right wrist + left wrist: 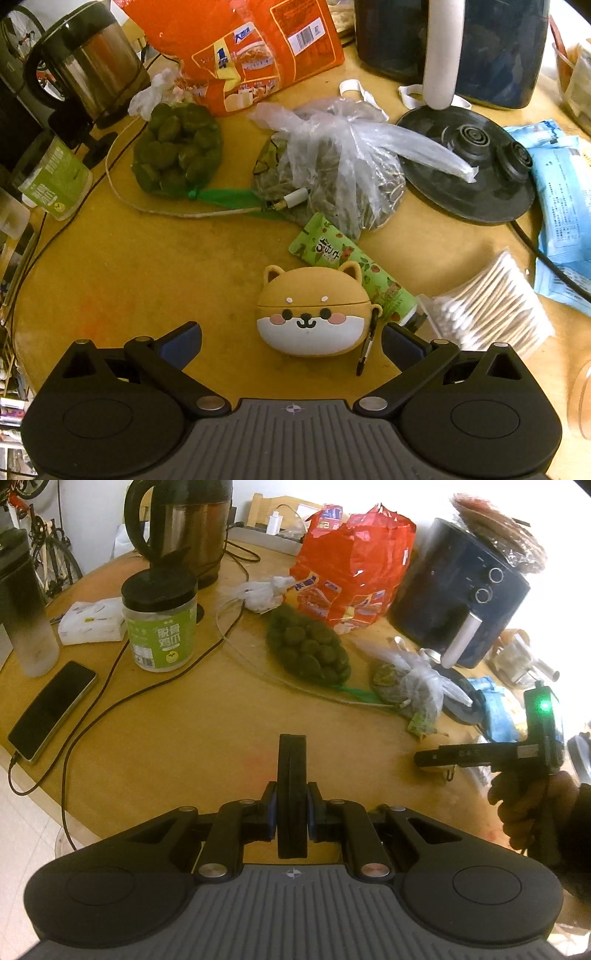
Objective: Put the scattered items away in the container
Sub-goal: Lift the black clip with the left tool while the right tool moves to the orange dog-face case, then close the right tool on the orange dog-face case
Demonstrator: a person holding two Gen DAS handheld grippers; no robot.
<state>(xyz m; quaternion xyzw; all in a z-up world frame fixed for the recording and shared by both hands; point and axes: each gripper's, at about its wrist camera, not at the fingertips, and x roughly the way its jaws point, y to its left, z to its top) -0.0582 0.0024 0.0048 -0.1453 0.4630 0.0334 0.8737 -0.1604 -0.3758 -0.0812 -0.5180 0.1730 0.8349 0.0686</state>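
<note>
In the right wrist view a dog-faced earbud case [312, 312] lies on the wooden table [147, 280], with a green snack packet [347, 266] behind it and a pack of cotton swabs [491, 306] to its right. My right gripper [291, 341] is open; the case sits just ahead of its spread jaws. In the left wrist view my left gripper [292, 738] is shut and empty above bare table. The right gripper [424, 758] shows there at the right, held by a hand. No container can be told for certain.
Net bag of green fruit [310, 646], clear plastic bag [340, 162], red noodle pack [354, 565], kettle [177, 524], kettle base [469, 166], air fryer [458, 590], green-label jar [160, 620], phone [51, 709] with cable, tissues [92, 620], blue packets [565, 206].
</note>
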